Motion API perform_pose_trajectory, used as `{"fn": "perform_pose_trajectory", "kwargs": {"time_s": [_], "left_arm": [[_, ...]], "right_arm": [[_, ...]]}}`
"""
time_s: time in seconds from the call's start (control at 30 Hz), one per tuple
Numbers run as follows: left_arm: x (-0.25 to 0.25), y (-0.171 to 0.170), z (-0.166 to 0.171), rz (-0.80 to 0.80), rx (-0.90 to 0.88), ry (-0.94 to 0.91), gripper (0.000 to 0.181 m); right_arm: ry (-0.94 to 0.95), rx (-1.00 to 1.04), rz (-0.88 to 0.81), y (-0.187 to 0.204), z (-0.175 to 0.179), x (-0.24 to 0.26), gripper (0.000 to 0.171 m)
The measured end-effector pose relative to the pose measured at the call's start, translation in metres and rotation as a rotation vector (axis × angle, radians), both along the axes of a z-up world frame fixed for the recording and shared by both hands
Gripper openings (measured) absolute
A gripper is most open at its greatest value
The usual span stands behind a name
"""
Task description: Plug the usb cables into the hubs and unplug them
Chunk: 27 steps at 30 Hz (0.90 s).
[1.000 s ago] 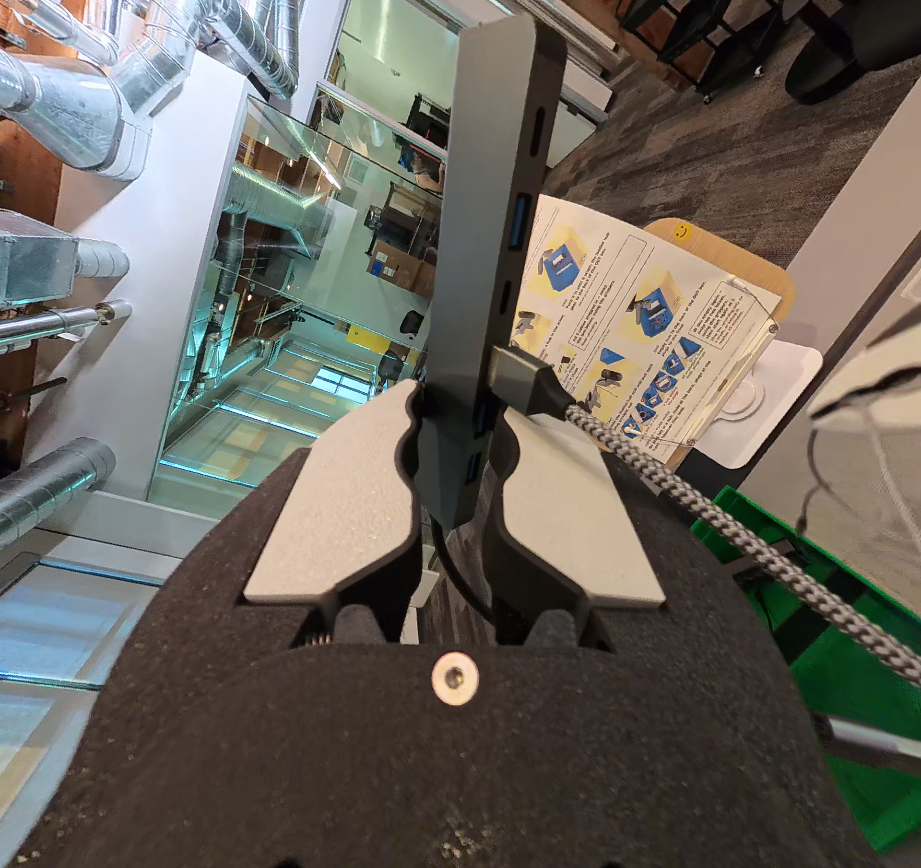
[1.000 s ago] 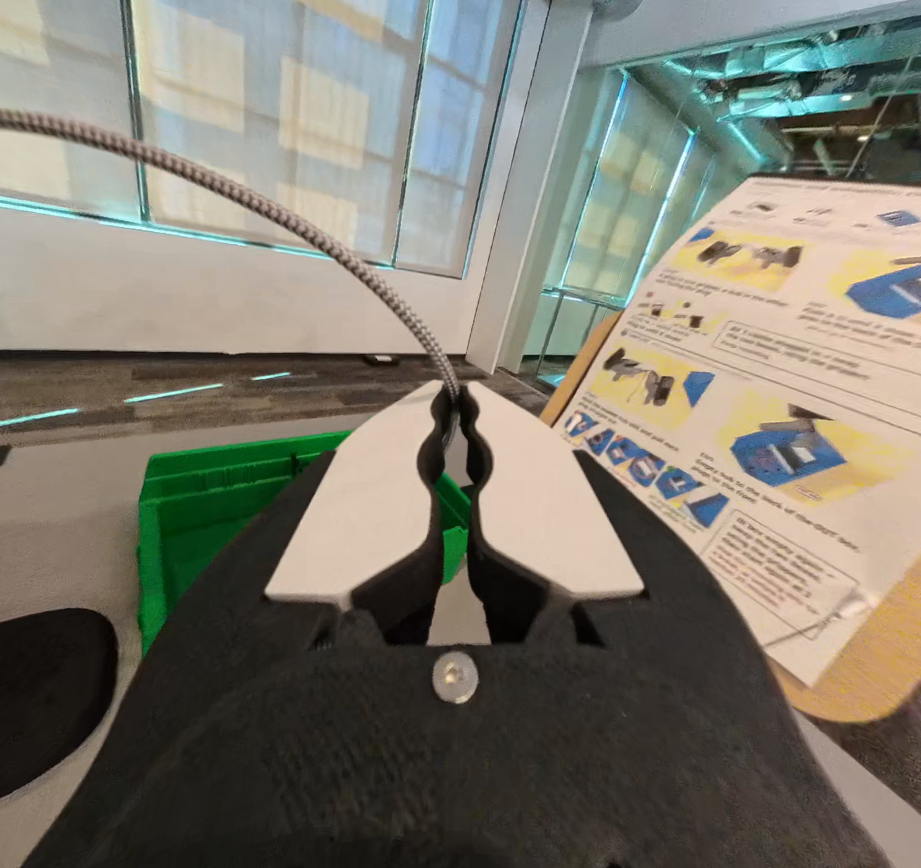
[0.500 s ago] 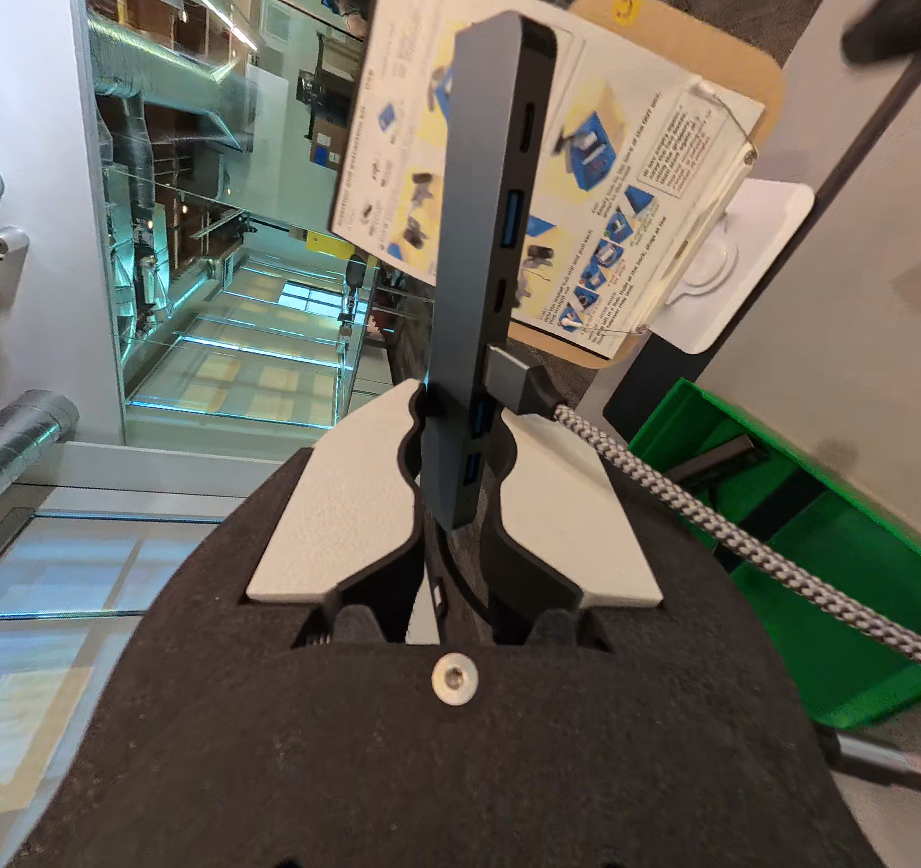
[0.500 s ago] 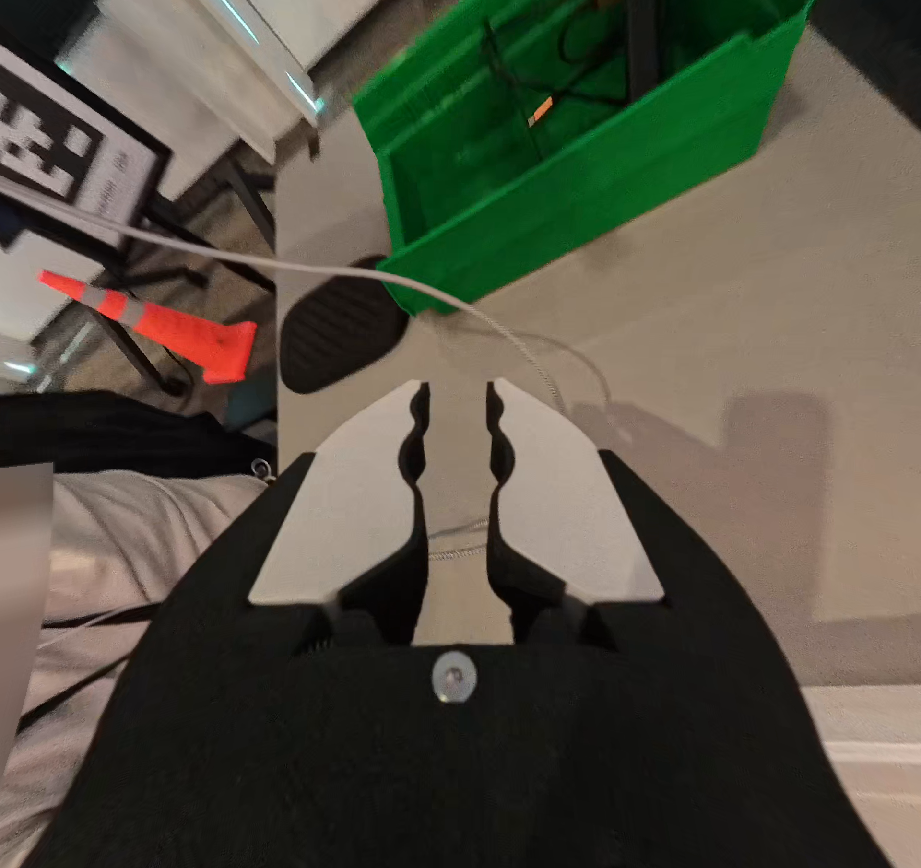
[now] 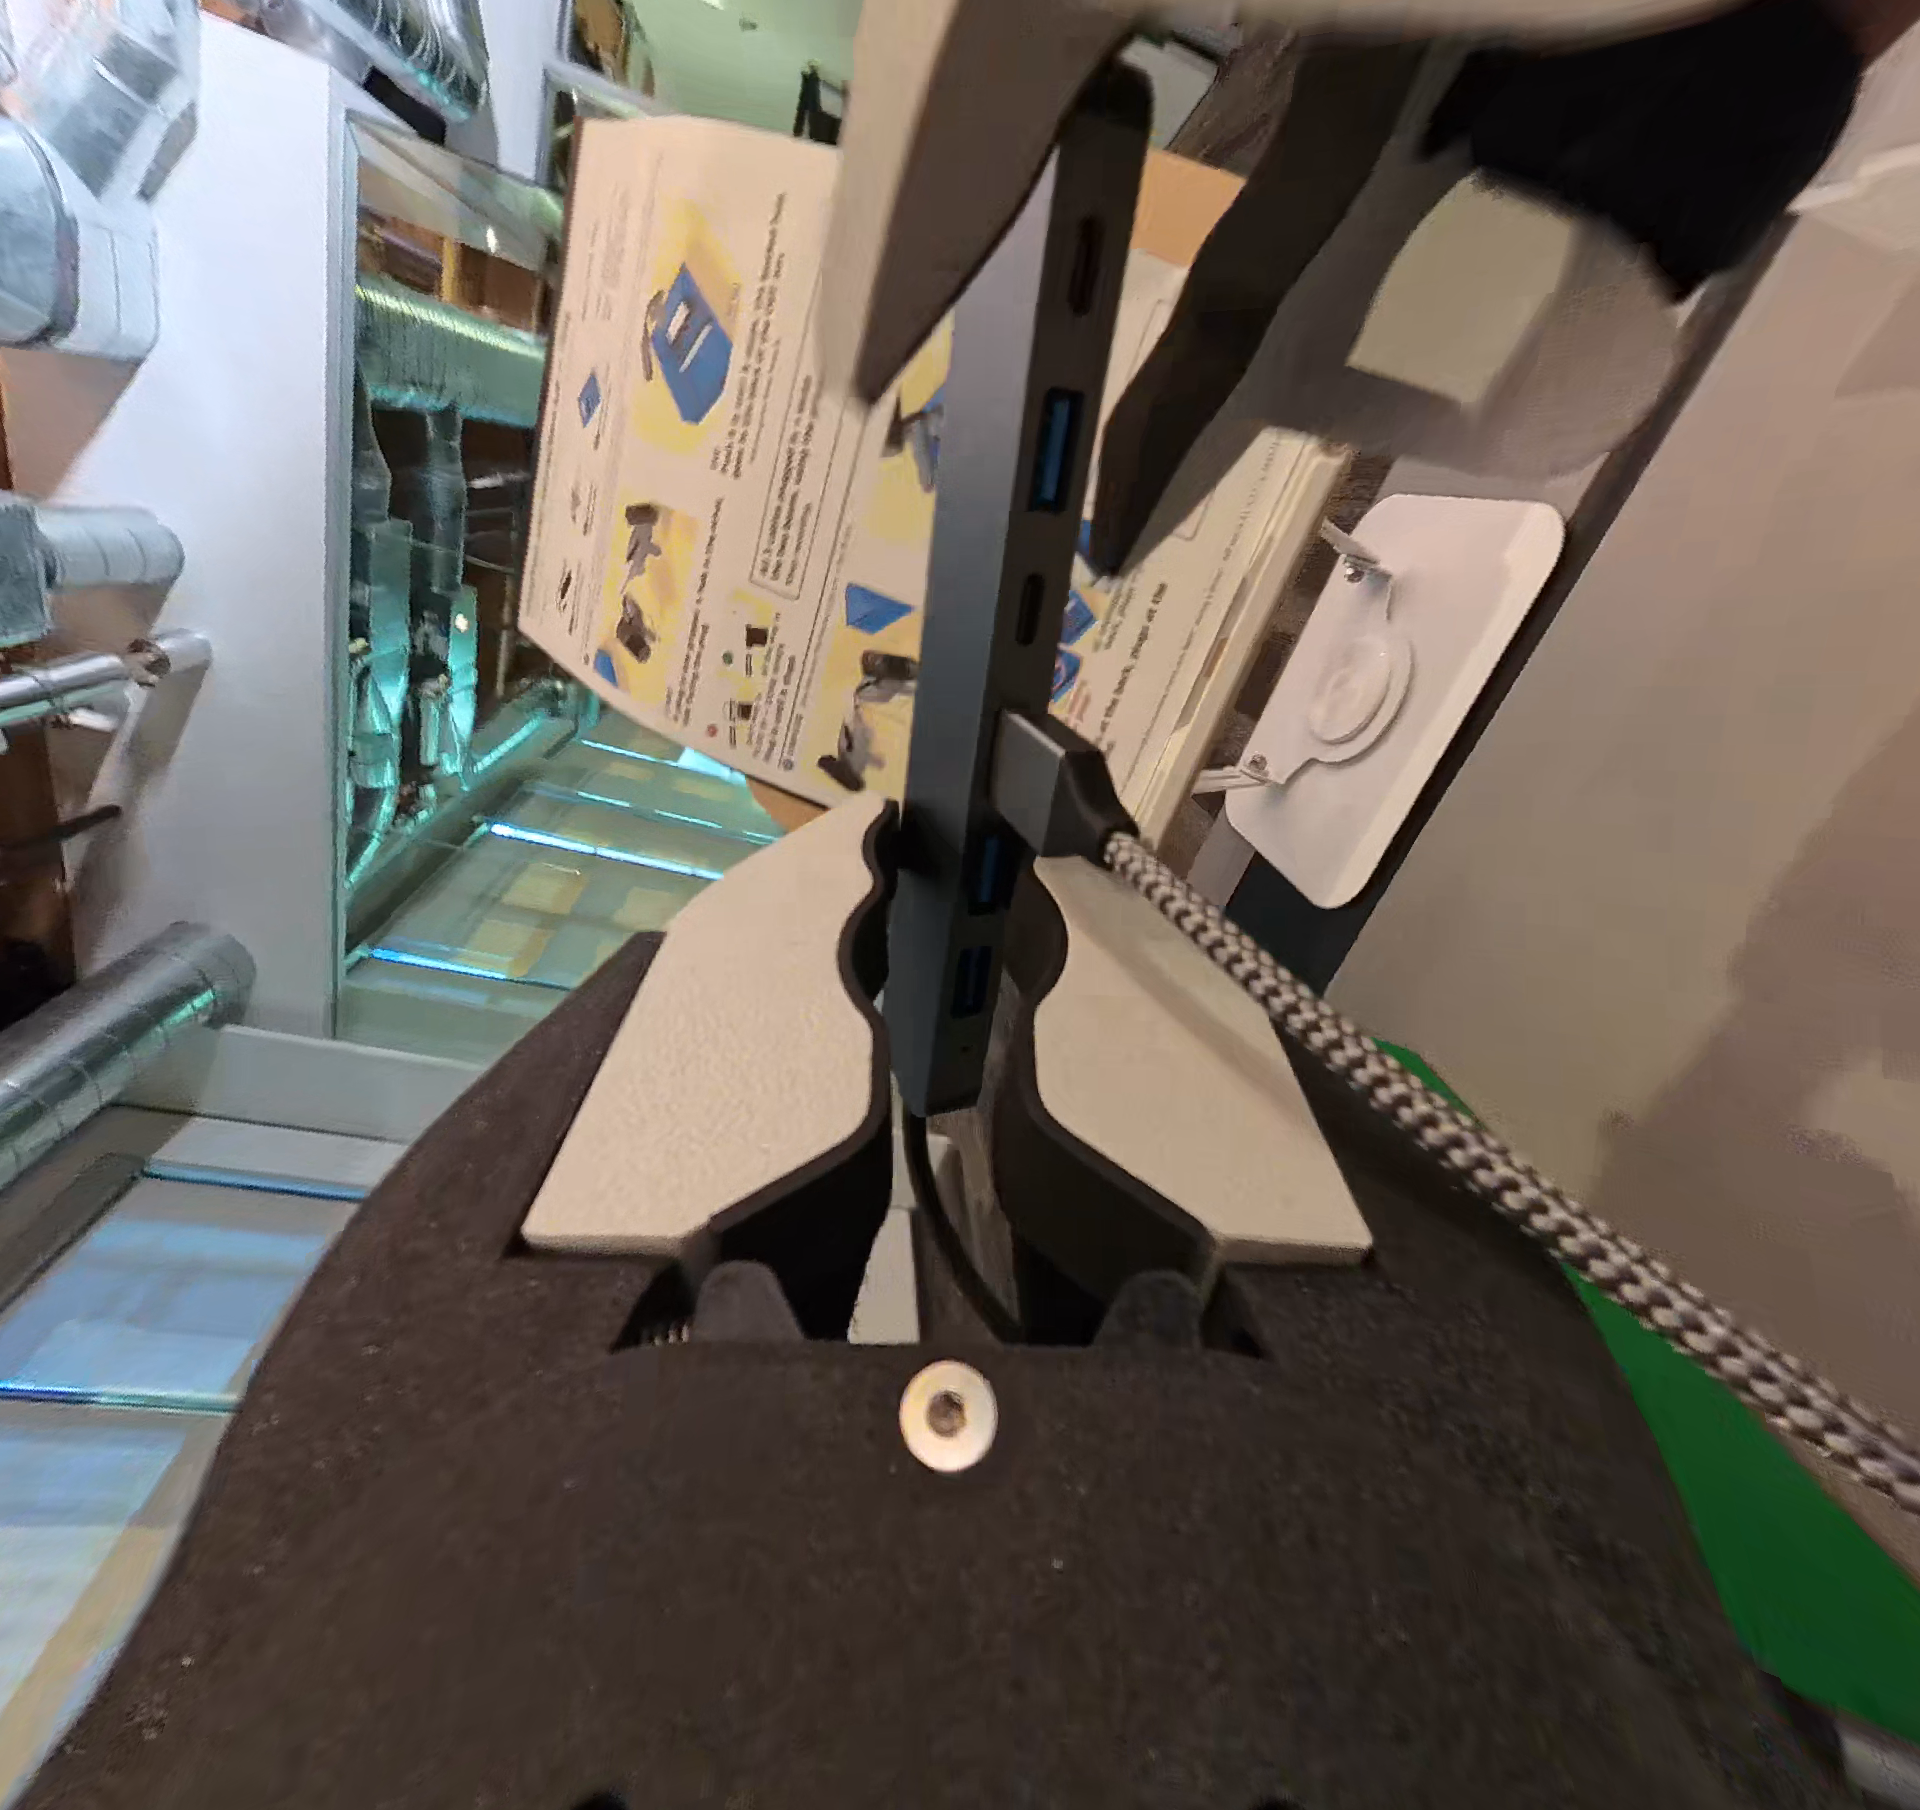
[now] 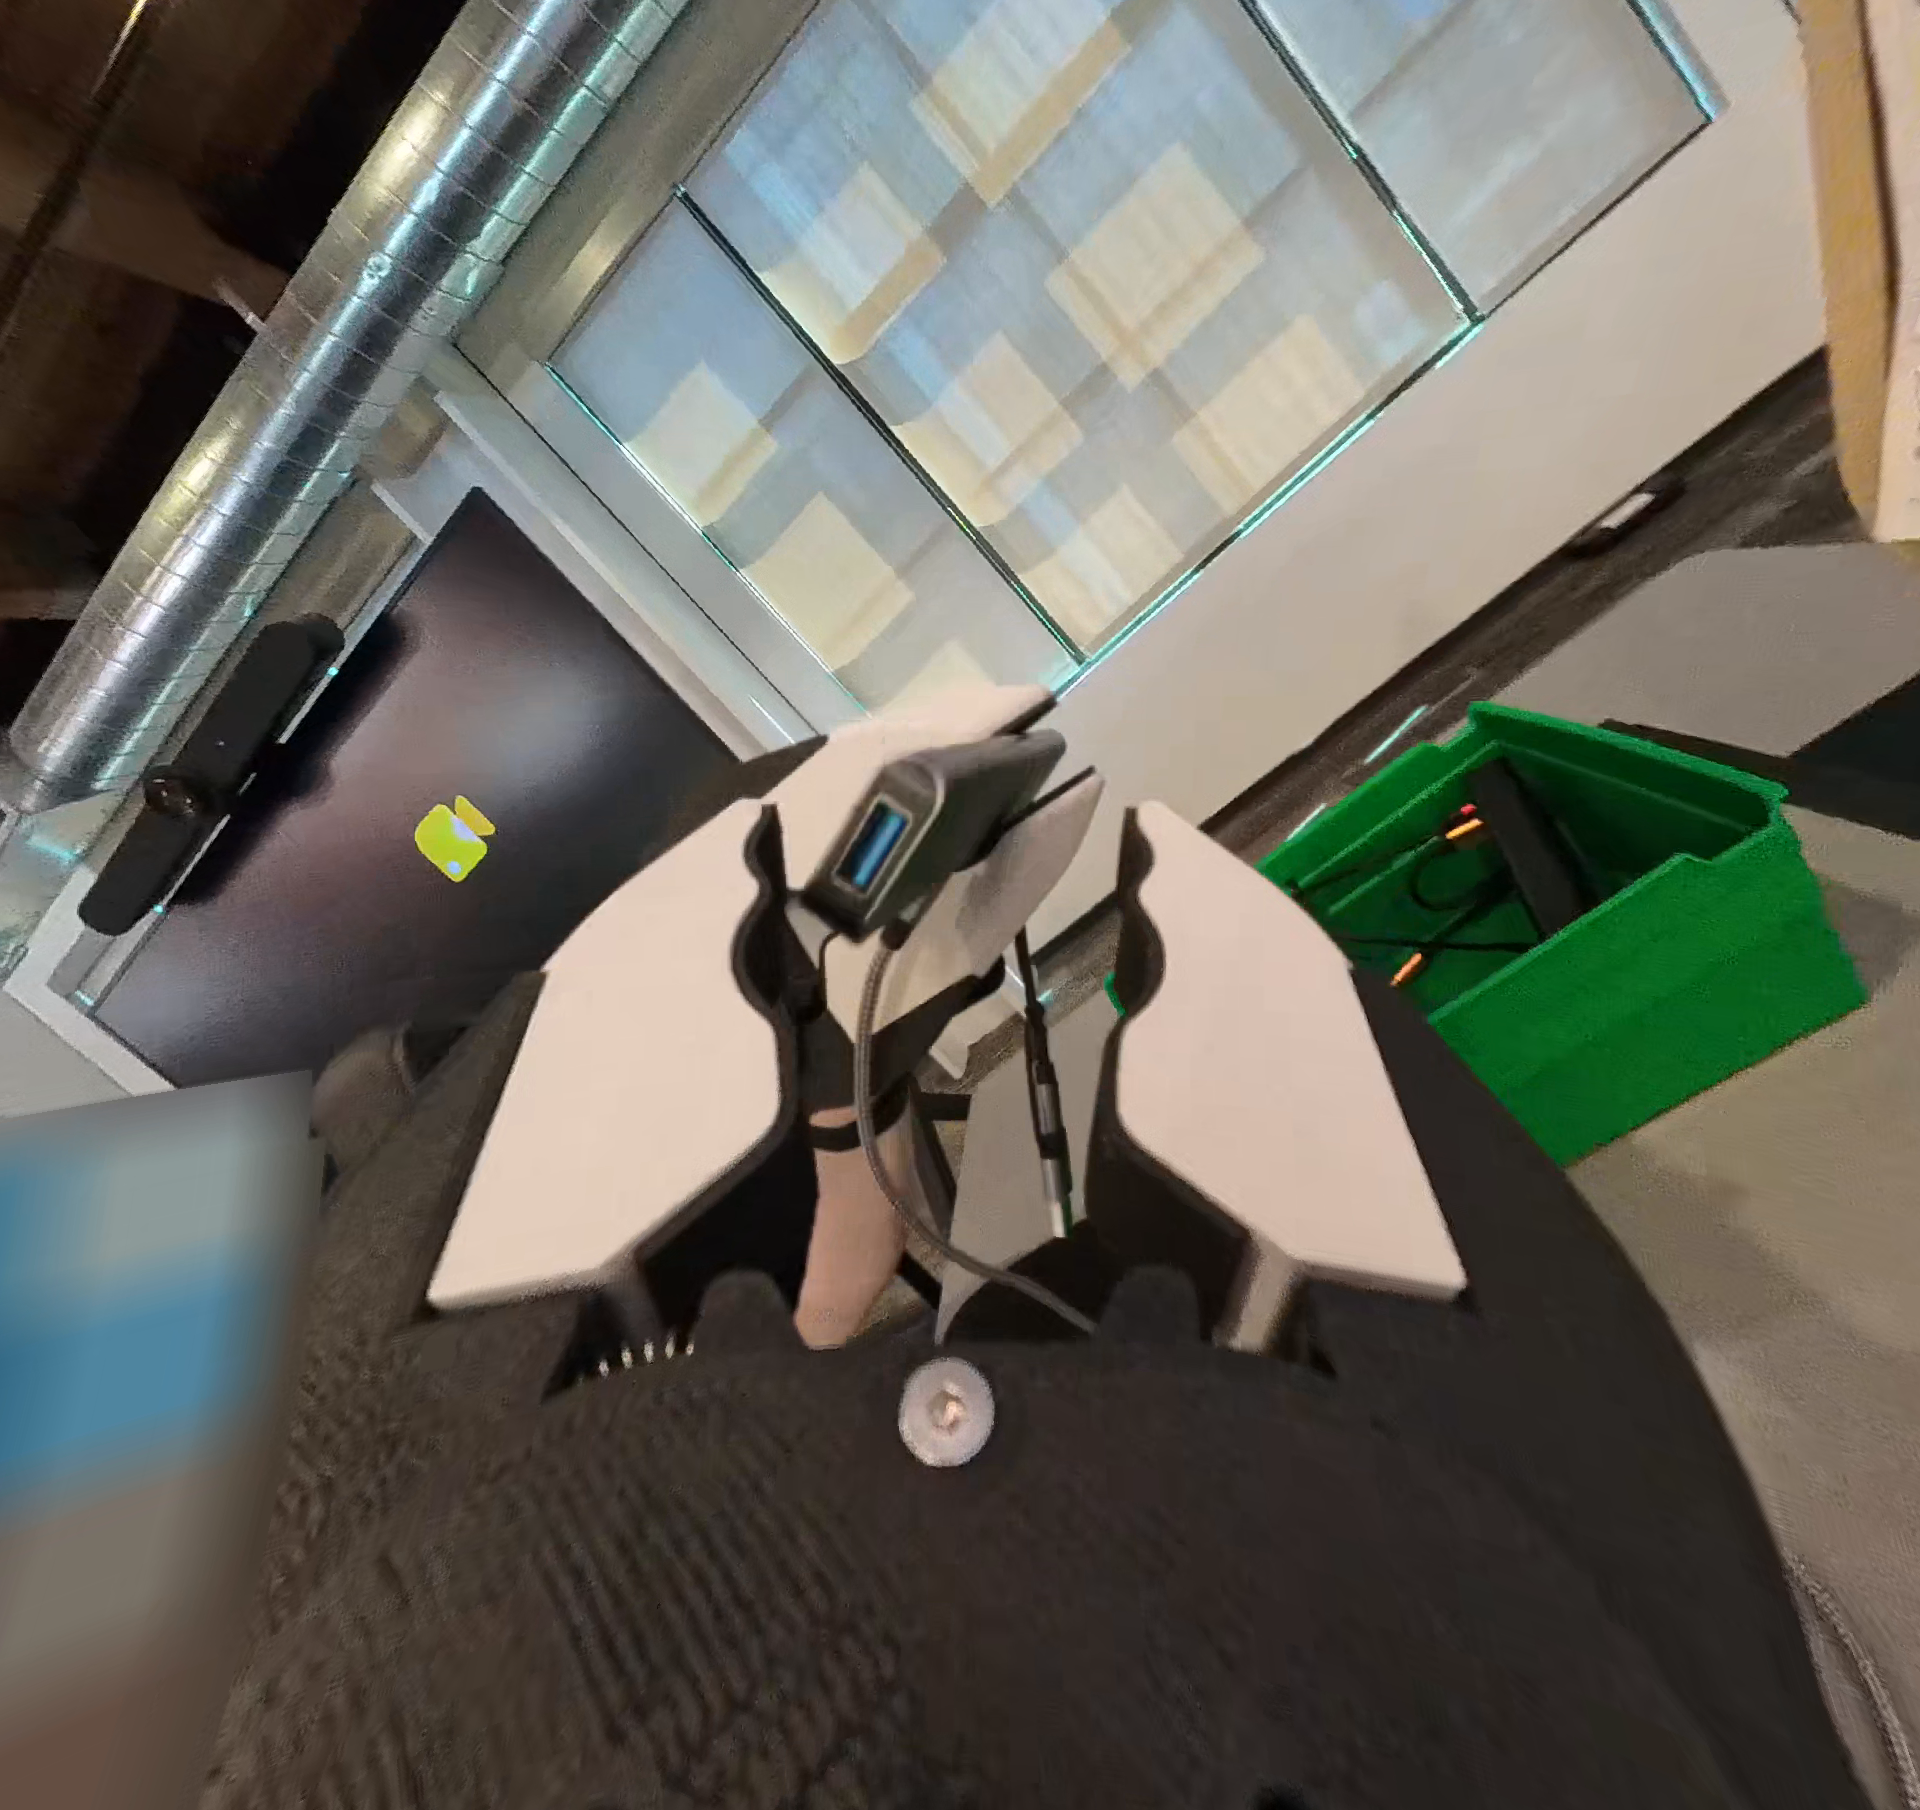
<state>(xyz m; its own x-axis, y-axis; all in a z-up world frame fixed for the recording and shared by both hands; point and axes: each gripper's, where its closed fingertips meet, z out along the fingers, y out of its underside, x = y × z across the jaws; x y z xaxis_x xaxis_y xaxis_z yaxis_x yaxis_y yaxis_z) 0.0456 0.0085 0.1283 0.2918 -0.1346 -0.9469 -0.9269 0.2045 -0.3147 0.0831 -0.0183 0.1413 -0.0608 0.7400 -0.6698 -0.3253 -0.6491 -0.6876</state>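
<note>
left tongs [image 5: 961, 887] clamp hub [image 5: 997, 617] (cable [image 5: 1403, 1085] plugged in)

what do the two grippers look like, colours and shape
Both match: the left gripper and right gripper each have a rough black textured body with a round silver screw at its centre, and two flat pale grey fingers with black wavy inner edges that taper toward the tip. Small springs show at the finger bases.
</note>
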Motion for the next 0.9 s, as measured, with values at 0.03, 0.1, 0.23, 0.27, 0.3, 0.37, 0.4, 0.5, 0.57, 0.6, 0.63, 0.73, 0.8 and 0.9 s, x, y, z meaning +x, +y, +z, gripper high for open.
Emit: {"fn": "perform_pose_trajectory", "kwargs": {"time_s": [0.03,0.1,0.23,0.27,0.3,0.37,0.4,0.5,0.57,0.6,0.63,0.73,0.8,0.9], "left_arm": [[0.003,0.002,-0.005,-0.002,0.03,0.02,0.016],[0.006,0.008,-0.013,0.015,0.091,0.072,0.014],[0.009,0.01,-0.018,-0.005,0.277,0.149,0.021],[0.011,0.01,-0.024,-0.032,0.245,0.118,0.024],[0.011,0.011,-0.034,-0.047,0.168,0.074,0.027],[0.008,0.012,-0.048,-0.078,0.023,-0.039,0.033],[0.008,0.009,-0.053,-0.12,-0.045,-0.115,0.037],[0.014,-0.001,-0.053,-0.291,-0.285,-0.366,0.038],[0.012,-0.009,-0.052,-0.381,-0.49,-0.524,0.048],[0.014,-0.016,-0.052,-0.443,-0.603,-0.602,0.053],[0.014,-0.022,-0.051,-0.495,-0.706,-0.667,0.058],[0.009,-0.025,-0.044,-0.589,-0.831,-0.797,0.073],[0.004,-0.018,-0.036,-0.614,-0.756,-0.823,0.072],[0.002,-0.016,-0.028,-0.659,-0.586,-0.776,0.067]], "right_arm": [[-0.014,-0.027,-0.003,0.006,-0.008,-0.002,0.059],[-0.012,-0.06,0.038,0.01,-0.017,-0.003,0.027],[0.017,-0.14,0.085,0.023,-0.034,0.003,0.012],[0.021,-0.153,0.093,0.025,-0.038,0.004,0.012],[0.012,-0.162,0.097,0.029,-0.042,0.005,0.011],[0.02,-0.185,0.098,0.035,-0.048,0.01,0.011],[0.028,-0.194,0.105,0.037,-0.049,0.012,0.011],[0.027,-0.193,0.105,0.038,-0.047,0.013,0.011],[0.047,-0.181,0.1,0.037,-0.042,0.014,0.012],[0.063,-0.181,0.103,0.037,-0.039,0.014,0.012],[0.088,-0.187,0.103,0.037,-0.036,0.016,0.012],[0.173,-0.22,0.114,0.039,-0.031,0.019,0.012],[0.171,-0.237,0.108,0.04,-0.035,0.016,0.011],[0.155,-0.255,0.122,0.038,-0.04,0.008,0.012]]}}
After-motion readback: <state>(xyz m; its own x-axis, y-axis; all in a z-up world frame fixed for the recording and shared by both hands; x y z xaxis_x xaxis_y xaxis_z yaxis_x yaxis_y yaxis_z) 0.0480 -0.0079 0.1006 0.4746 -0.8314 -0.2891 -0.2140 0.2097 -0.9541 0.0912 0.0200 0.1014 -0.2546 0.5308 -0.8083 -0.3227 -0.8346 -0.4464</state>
